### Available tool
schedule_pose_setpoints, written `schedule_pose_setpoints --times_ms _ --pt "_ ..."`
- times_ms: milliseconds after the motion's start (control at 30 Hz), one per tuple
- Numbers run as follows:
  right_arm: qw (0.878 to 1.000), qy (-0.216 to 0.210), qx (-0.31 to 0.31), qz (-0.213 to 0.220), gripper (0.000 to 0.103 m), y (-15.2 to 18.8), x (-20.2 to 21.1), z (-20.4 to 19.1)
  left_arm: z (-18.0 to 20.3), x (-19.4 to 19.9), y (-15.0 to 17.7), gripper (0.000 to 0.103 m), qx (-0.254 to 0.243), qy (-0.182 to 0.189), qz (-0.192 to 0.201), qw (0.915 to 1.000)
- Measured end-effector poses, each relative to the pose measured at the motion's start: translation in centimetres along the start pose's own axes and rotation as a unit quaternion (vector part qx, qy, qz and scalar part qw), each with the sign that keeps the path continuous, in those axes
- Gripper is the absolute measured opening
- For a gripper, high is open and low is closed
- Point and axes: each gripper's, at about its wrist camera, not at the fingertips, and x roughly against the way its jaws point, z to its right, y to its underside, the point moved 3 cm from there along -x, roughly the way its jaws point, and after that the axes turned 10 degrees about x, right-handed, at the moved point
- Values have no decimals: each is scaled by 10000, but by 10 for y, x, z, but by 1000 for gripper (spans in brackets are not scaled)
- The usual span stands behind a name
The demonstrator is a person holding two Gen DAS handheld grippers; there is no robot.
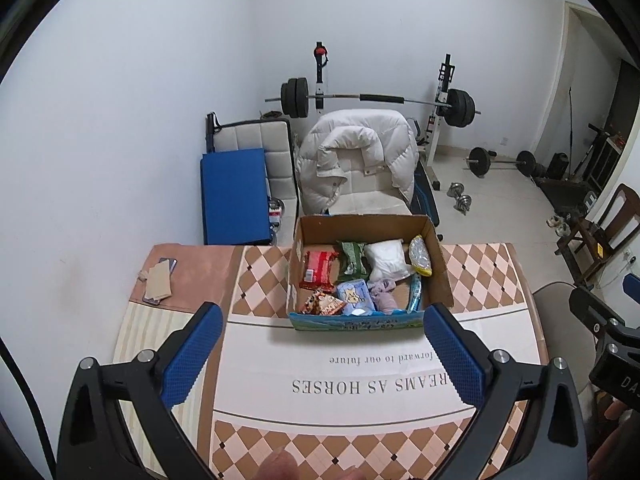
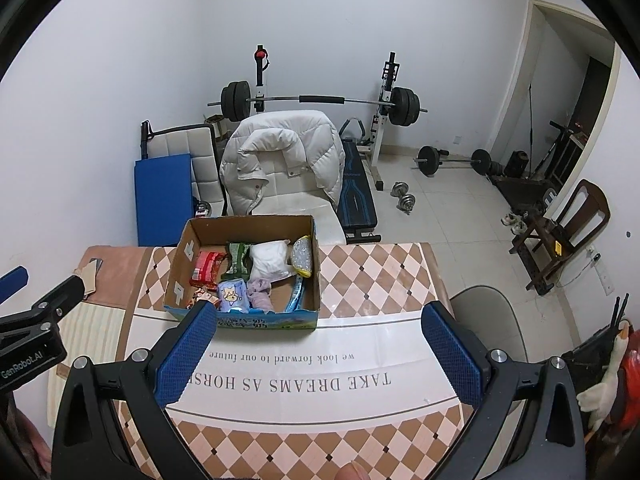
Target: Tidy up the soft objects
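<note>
An open cardboard box (image 1: 440, 268) (image 2: 180, 264) stands at the table's far edge. Inside lie a red packet (image 1: 319, 270) (image 2: 207, 267), a green packet (image 1: 352, 260) (image 2: 239, 258), a white pouch (image 1: 386, 258) (image 2: 269, 260), a blue tissue pack (image 1: 354, 298) (image 2: 232, 294), a lilac cloth (image 1: 383, 296) (image 2: 259, 294) and other snack bags. My left gripper (image 1: 322, 314) hangs open above the tablecloth, short of the box's front wall. My right gripper (image 2: 318, 312) is open too, its left finger (image 2: 188, 352) overlapping the box's front corner in view. Nothing sits between either pair of jaws.
The table carries a checked cloth (image 1: 360, 384) (image 2: 360, 280) with printed words. A phone and card (image 1: 160, 280) lie at its far left. Behind the box stands a chair with a white puffer jacket (image 1: 356, 156) (image 2: 280, 152); weights (image 2: 404, 196) lie on the floor. A grey stool (image 2: 484, 320) is at right.
</note>
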Motion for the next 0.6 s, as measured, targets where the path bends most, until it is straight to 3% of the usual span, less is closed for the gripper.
schedule_pose_setpoints --times_ms 600 --pt "9999 -35 95 20 103 -9 -9 -3 2 -2 -1 103 5 37 -40 10000"
